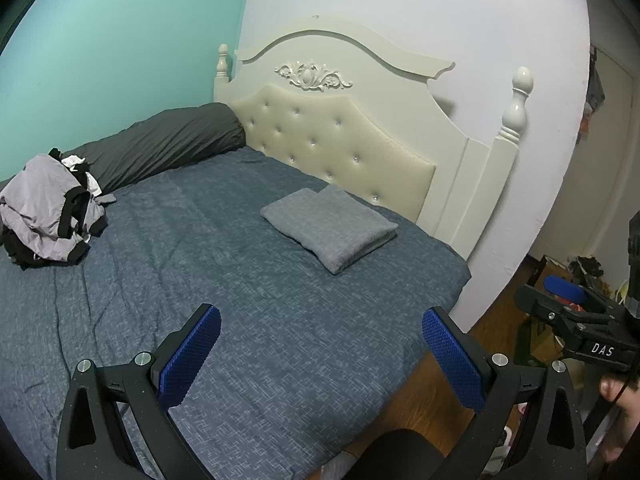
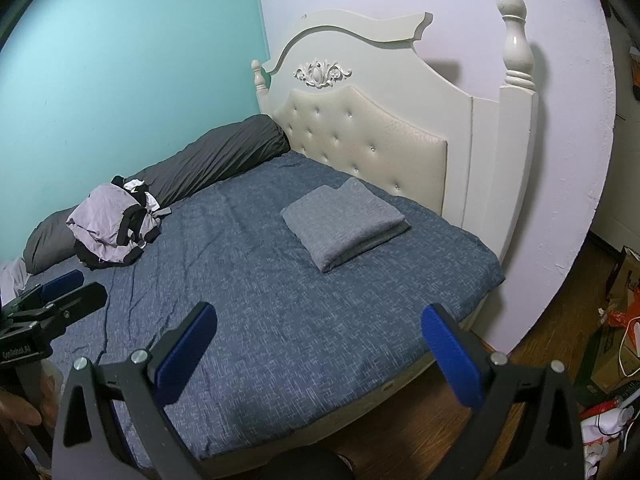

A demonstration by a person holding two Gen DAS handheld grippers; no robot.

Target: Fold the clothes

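Lilac-and-black crumpled clothes pile (image 1: 48, 212), perhaps several garments, unfolded.

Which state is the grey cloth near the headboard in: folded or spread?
Folded: the grey cloth lies as a neat rectangle on the bed, with stacked layers showing along its edge.

Teal wall (image 1: 100, 40) at left, pale lilac wall (image 1: 440, 8) behind cream tufted headboard (image 1: 332, 128), bed (image 1: 248, 300) in blue patterned sheet, grey bolster (image 1: 168, 140), wood floor (image 2: 540, 320), cluttered boxes (image 2: 616, 344) at right.
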